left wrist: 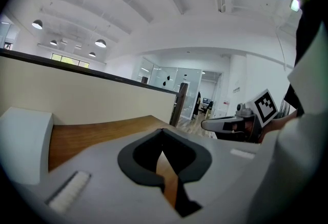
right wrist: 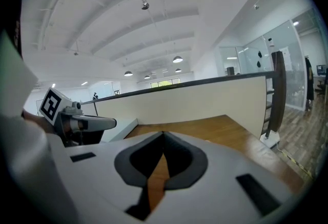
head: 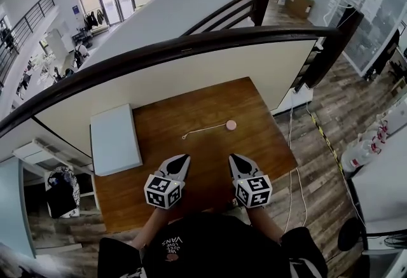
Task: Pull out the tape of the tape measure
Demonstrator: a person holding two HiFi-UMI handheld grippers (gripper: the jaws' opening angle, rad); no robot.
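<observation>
A small round pink tape measure point(head: 231, 125) lies near the middle of the brown table point(head: 254, 143). A thin pale strip of tape point(head: 203, 130) runs from it to the left. My left gripper point(head: 185, 157) and right gripper point(head: 233, 157) hover side by side over the table's near part, well short of the tape measure. Both point away from me, and each is shut with nothing between its jaws. In the left gripper view the shut jaw tips point(left wrist: 163, 129) meet over bare wood, as do those in the right gripper view point(right wrist: 163, 133). Neither gripper view shows the tape measure.
A flat white box point(head: 114, 138) lies on the table's left side, also seen in the left gripper view point(left wrist: 23, 141). A cream wall with a dark handrail point(head: 191, 41) runs behind the table. White cables point(head: 294, 143) trail on the floor to the right.
</observation>
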